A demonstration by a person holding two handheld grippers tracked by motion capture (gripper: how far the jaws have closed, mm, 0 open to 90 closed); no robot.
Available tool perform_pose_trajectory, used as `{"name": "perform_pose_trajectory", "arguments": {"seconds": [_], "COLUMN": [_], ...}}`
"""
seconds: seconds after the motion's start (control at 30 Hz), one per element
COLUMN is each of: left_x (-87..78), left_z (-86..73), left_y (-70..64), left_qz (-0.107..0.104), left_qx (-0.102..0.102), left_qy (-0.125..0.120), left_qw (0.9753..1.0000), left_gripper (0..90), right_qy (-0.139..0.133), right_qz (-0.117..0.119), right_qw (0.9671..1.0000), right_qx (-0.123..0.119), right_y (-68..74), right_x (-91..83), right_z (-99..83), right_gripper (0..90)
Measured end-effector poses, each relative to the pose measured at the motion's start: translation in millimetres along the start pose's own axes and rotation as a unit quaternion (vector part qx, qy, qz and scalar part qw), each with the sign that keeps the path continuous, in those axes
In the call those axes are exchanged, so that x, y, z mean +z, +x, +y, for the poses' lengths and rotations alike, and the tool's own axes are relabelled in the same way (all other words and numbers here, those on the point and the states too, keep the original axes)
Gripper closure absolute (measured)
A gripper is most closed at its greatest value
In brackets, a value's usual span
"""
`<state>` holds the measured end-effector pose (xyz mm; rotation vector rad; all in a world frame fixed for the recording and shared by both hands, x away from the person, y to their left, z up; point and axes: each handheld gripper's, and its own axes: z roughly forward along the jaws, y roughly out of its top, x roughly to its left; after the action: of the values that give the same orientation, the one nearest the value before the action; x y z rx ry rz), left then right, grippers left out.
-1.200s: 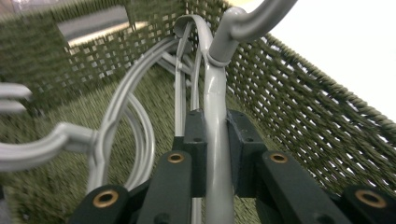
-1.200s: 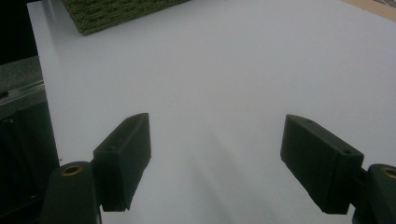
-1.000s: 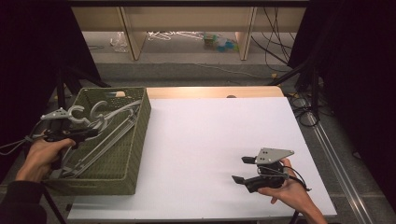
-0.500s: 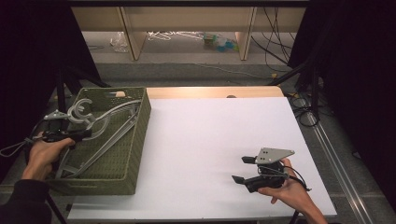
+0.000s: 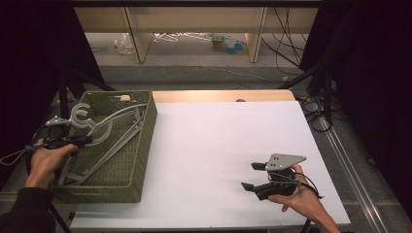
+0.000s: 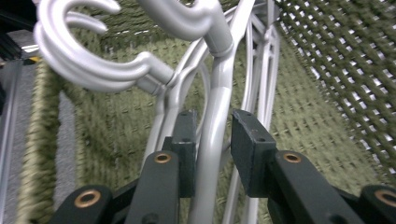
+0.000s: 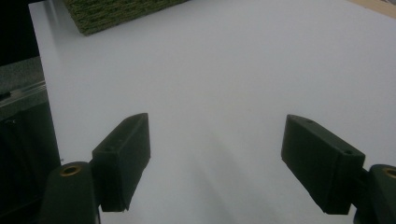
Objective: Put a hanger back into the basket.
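Silver hangers point(image 5: 104, 133) fill the green woven basket point(image 5: 141, 145) at the left of the table, and from the high view their hooks now sit further left and lower than a second ago, drawn toward the near-left rim where the left gripper point(image 5: 65, 141) works; the bundle is being dragged, not lifted clear yet. Over at the near right, the right gripper point(image 5: 255, 177) has not budged on the white tabletop point(image 5: 214, 141), simply waiting. Switching to the left gripper view: the left gripper point(image 6: 212, 149) has one hanger's neck point(image 6: 212, 154) running up between its jaws, the left pad against it and a sliver of gap at the right pad, so it looks about to clamp rather than fully clamped, with a second hanger's hook point(image 6: 84, 60) crowding in just beside. Tangling looks like the risk here. Right gripper view: the right gripper point(image 7: 215, 154) stands wide apart over bare white tabletop point(image 7: 233, 70), holding nothing, the basket's corner point(image 7: 112, 11) far off.
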<state>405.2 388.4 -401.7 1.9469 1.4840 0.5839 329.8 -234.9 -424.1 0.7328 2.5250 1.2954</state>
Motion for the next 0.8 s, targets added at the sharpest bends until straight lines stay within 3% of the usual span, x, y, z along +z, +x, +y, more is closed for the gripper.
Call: {"name": "perform_pose_trajectory", "arguments": {"seconds": [0.17, 0.3, 0.4, 0.47, 0.63, 0.67, 0.7, 0.8], "left_x": [-0.4, -6.8, -15.7, -21.4, -37.1, -39.4, -42.1, -49.2], "left_z": [-4.8, -6.0, -6.2, -6.4, -6.8, -7.0, -7.5, -6.8], "left_y": [4.6, 6.1, -1.5, -11.5, -35.4, -41.0, -48.2, -66.1], "left_qz": [0.013, 0.019, 0.011, -0.007, -0.04, -0.059, -0.081, -0.085], "left_qx": [-0.01, -0.022, -0.026, -0.037, -0.025, -0.03, -0.035, -0.007], "left_qy": [0.001, -0.019, -0.045, -0.075, -0.112, -0.117, -0.129, -0.141], "left_qw": [0.9999, 0.9994, 0.9986, 0.9965, 0.9925, 0.9909, 0.9877, 0.9864], "left_gripper": [66.3, 63.7, 58.8, 56.1, 50.1, 48.2, 47.3, 45.0], "right_qy": [-0.001, -0.001, 0.001, 0.001, -0.009, -0.01, -0.011, -0.014], "right_qz": [0.002, 0.0, -0.001, -0.001, -0.003, -0.007, -0.009, -0.01], "right_qw": [1.0, 1.0, 1.0, 1.0, 0.9999, 0.9999, 0.9998, 0.9997], "right_qx": [-0.001, 0.001, 0.006, 0.009, 0.009, 0.01, 0.013, 0.014], "right_y": [0.1, -0.8, -1.8, -2.4, -2.7, -2.6, -2.8, -3.5], "right_x": [0.1, 0.3, 0.5, 0.4, -0.5, -0.7, -0.8, -0.8], "right_z": [0.1, -0.5, -1.4, -1.6, -0.9, -1.1, -1.1, -1.1], "right_gripper": [25.0, 25.0, 25.0, 24.9, 24.8, 24.8, 24.6, 24.0]}}
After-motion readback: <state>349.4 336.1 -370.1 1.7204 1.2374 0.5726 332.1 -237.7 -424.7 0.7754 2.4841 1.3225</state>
